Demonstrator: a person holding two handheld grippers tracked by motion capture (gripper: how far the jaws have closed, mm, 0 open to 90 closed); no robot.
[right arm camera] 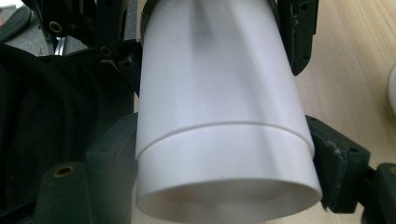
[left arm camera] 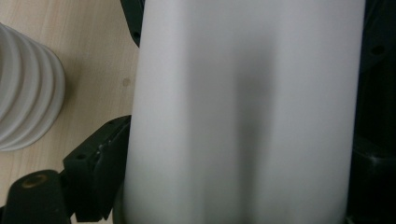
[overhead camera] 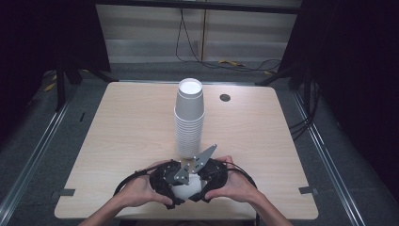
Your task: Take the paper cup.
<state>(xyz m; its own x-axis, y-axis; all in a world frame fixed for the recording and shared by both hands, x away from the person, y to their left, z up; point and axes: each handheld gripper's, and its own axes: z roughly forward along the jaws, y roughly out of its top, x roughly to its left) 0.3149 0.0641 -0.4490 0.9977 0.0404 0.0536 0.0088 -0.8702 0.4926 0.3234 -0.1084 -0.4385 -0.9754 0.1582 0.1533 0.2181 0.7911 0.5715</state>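
Nested white cups (right arm camera: 219, 116) were clamped by both the left gripper (overhead camera: 175, 189) and right gripper (overhead camera: 200, 186), largely hidden between them at the near edge.

White paper cups (right arm camera: 219, 116) (two nested) lie sideways, just before the tall cup stack (overhead camera: 189, 117)

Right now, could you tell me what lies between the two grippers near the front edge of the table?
White paper cups, nested as the right gripper view shows, lie between the left gripper and the right gripper in the high view; both clamp them.
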